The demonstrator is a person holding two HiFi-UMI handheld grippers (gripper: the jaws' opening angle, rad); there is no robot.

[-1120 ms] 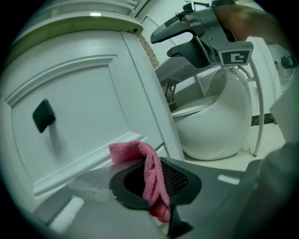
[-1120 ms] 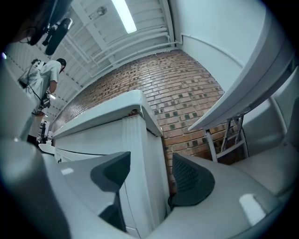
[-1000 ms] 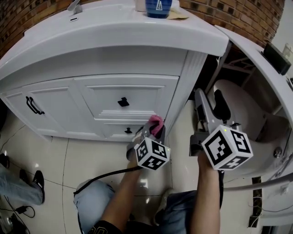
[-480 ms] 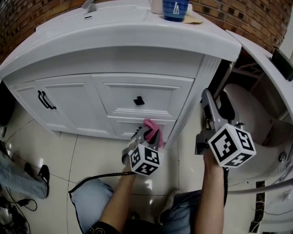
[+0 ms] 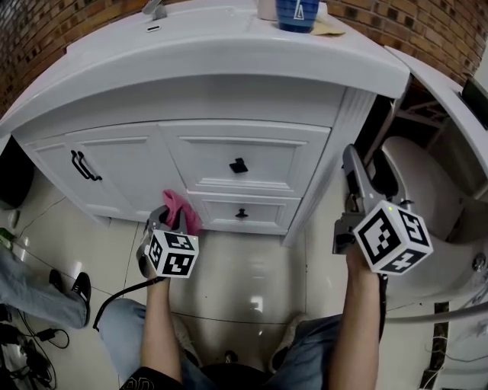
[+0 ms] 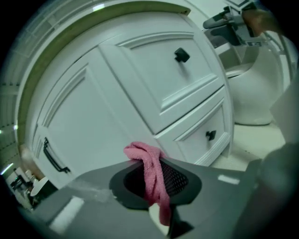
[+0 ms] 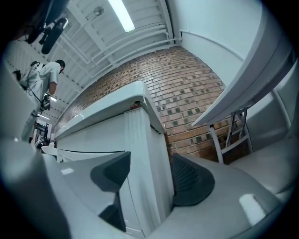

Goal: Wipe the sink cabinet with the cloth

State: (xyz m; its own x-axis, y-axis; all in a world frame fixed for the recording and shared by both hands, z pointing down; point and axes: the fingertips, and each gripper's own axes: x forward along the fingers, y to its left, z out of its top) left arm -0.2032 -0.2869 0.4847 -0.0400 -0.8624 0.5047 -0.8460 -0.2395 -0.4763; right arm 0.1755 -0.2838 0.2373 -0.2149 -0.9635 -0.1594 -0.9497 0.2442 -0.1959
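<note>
Two-drawer white sink cabinet [image 5: 200, 157], tiled floor [image 5: 252, 266], brick wall [image 5: 427, 30], left tool [image 6: 150, 181] clamping pink cloth [image 6: 145, 158], right tool [image 7: 148, 179] apart

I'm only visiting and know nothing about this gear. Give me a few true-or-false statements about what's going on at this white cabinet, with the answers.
1. The left tool is clamped on a pink cloth. True.
2. The right tool is gripping a drawer knob. False: its jaws stand apart and hold nothing, near the cabinet's corner post.
3. Both drawers carry black knobs. True: see the upper knob and the lower knob.
4. A red cup stands on the countertop. False: the container there is blue.
</note>
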